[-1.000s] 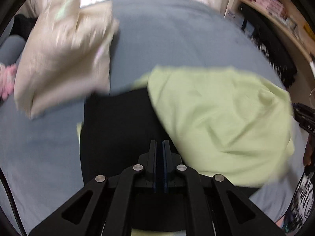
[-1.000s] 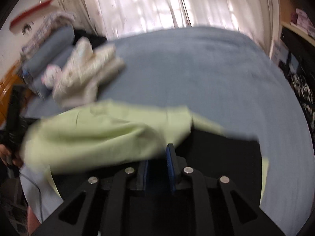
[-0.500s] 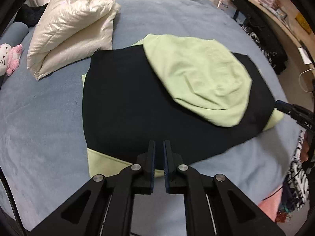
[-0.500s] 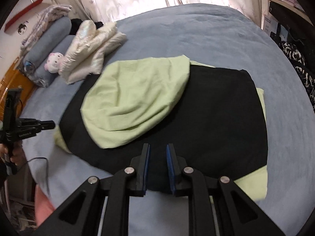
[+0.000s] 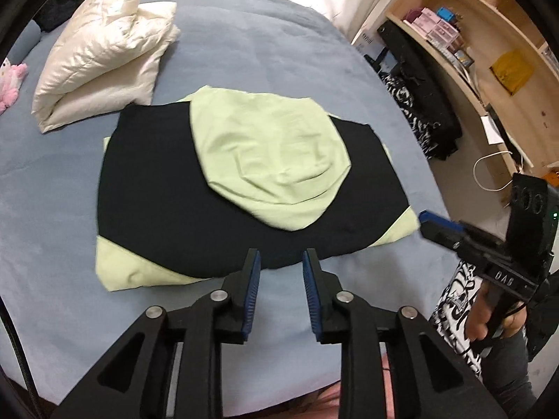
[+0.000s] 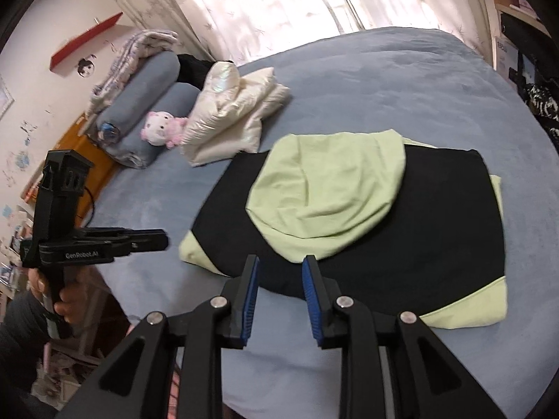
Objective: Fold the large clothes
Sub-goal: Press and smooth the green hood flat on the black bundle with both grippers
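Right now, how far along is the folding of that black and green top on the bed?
Partly done: the black and green garment lies as a squared block on the blue bed, its green hood laid flat on top. Nothing is in hand; the left gripper and right gripper hang above the near edge, jaws apart. Probably left: another fold to make it smaller.
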Tool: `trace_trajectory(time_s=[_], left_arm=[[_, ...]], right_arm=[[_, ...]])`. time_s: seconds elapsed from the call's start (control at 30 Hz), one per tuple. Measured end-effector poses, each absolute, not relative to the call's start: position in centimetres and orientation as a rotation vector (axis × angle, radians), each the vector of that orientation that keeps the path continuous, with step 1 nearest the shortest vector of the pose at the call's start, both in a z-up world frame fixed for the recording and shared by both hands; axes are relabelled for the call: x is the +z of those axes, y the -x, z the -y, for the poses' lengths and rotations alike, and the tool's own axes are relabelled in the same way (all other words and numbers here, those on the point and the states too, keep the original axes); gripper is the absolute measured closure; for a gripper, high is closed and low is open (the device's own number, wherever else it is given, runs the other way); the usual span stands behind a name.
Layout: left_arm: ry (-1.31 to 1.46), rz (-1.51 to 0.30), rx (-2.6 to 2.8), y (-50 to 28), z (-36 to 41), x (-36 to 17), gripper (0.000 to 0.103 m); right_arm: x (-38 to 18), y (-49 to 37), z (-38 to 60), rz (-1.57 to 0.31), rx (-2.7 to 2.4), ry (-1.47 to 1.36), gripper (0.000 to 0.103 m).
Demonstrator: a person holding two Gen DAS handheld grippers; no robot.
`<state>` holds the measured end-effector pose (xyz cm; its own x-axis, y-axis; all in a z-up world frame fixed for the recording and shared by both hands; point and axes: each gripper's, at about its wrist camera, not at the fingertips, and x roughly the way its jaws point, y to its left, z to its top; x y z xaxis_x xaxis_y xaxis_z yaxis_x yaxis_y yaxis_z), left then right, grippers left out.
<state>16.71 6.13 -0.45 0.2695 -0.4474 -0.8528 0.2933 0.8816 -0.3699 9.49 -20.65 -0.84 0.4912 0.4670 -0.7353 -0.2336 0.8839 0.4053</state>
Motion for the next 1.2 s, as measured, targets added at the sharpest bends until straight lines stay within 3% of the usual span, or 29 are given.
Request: trace_trajectory(time_s=[0.43,0.6,0.73,0.87,0.93,0.97,1.0,1.2], left_arm=[[0.301,-1.25,-0.472,-22.0,-4.5,-13.5,0.076],[0.437,-1.24,-0.494,-23.7,-5.1,-15.6,0.076],[0.498,-1.214,-0.48,-24.6,-5.5,-16.2,0.061],[0.561,-1.189,-0.449,-25.5,-5.4,-17.1,0.062],[0.586,-1.181,-0.428,-25.6,-5.3,-17.3,0.09],[0.583,-1.18,-0.421,-25.6,-5.2,-17.2,0.091],[0.566,-1.166,-0.404,-25.4,-5.0,-17.0,0.094],[0.432,-1.092,-0.335,-23.3,-4.1,-16.2,0.096]], right_arm=[[-11.9,-14.8,21.8,-1.071,0.318,-0.388,0.077],[-14.3,-16.8,22.9,-1.067,0.283,-0.461,0.077],[-15.9,-17.7,24.2,-1.056,0.28,-0.556,0.069],[-17.0,-18.2,24.8,-1.026,0.289,-0.652,0.068],[-17.2,-18.1,24.7,-0.989,0.277,-0.655,0.071],[-17.1,-18.0,24.5,-0.977,0.283,-0.651,0.09],[-16.8,-17.7,24.3,-0.96,0.29,-0.65,0.096],[-15.7,-14.7,23.4,-0.874,0.262,-0.652,0.099]])
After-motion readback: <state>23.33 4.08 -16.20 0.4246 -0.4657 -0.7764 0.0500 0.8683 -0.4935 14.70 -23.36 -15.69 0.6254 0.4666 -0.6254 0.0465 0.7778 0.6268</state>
